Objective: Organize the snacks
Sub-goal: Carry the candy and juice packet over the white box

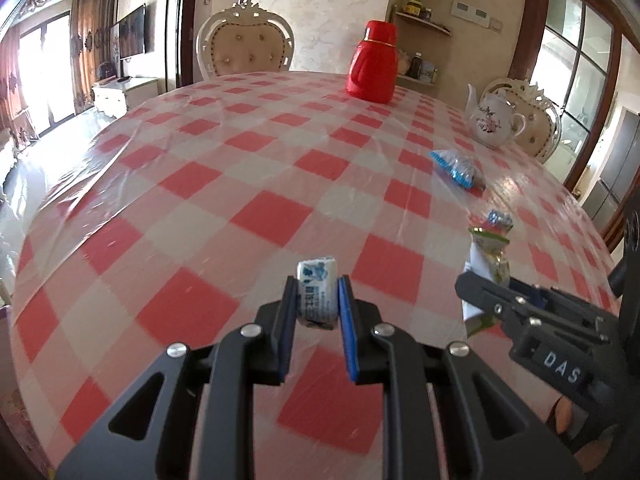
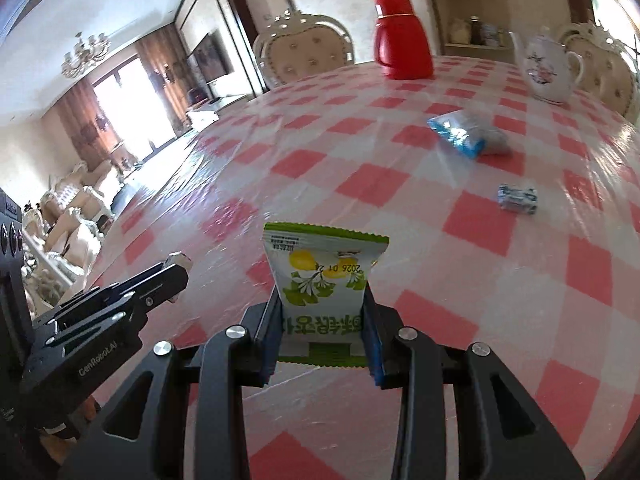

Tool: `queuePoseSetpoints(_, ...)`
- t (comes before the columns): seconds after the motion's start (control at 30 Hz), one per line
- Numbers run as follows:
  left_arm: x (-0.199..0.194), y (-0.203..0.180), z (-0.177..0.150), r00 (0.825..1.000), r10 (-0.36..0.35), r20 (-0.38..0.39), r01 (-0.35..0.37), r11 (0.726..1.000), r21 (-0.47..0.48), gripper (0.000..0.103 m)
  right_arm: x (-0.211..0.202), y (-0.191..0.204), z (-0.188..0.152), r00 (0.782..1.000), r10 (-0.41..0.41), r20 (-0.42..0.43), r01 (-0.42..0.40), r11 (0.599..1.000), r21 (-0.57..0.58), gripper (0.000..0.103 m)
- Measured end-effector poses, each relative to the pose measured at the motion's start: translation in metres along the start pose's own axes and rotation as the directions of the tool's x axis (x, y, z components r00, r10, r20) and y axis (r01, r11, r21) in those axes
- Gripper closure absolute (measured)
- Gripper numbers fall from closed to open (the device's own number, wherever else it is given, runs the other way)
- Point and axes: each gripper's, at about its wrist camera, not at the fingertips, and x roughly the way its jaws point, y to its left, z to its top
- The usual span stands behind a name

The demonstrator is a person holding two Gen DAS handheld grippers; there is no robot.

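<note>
My left gripper [image 1: 318, 294] is shut on a small white-and-blue wrapped candy [image 1: 316, 298], held above the checked table. My right gripper [image 2: 324, 304] is shut on a green-and-white snack packet [image 2: 324, 272] with yellow fruit printed on it, held upright. The right gripper and its packet also show at the right of the left wrist view [image 1: 490, 256]. The left gripper shows at the left of the right wrist view [image 2: 176, 268]. A blue snack bag [image 2: 466, 134] and another small white-and-blue candy [image 2: 517, 199] lie on the table ahead.
The table has a red-and-white checked cloth [image 1: 260, 184] under clear plastic. A red thermos [image 1: 372, 62] stands at the far side and a white floral teapot [image 1: 494, 120] at the far right. Cream chairs [image 1: 246, 42] stand around the table.
</note>
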Motion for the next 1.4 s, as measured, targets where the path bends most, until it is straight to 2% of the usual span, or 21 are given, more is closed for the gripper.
queuePoseSetpoints(0.57,-0.055,0.046,-0.032,0.997,0.079,0.008,-0.079,0.997,-0.007,0.083,0.008,0.061,-0.017,0.994,0.092,-0.058,-0.099,0.986,-0.136,0.068)
queuePoseSetpoints(0.8,-0.075,0.079,-0.047,0.994,0.109,-0.011,-0.110,0.993,-0.051,0.083,0.016,0.095,-0.026,0.981,0.160,-0.108,-0.178,0.966,-0.190,0.068)
queuePoseSetpoints(0.87,-0.082,0.088,-0.052,0.993,0.120,-0.014,-0.121,0.991,-0.063,0.083,0.018,0.107,-0.028,0.975,0.186,-0.123,-0.208,0.957,-0.201,0.068)
queuePoseSetpoints(1.07,-0.101,0.126,-0.067,0.981,0.190,-0.031,-0.192,0.976,-0.104,0.083,0.031,0.137,-0.032,0.938,0.288,-0.195,-0.321,0.932,-0.168,0.068)
queuePoseSetpoints(1.4,-0.125,0.195,-0.103,0.951,0.296,-0.089,-0.308,0.931,-0.197,0.083,0.038,0.205,-0.050,0.895,0.354,-0.272,-0.420,0.875,-0.240,0.068)
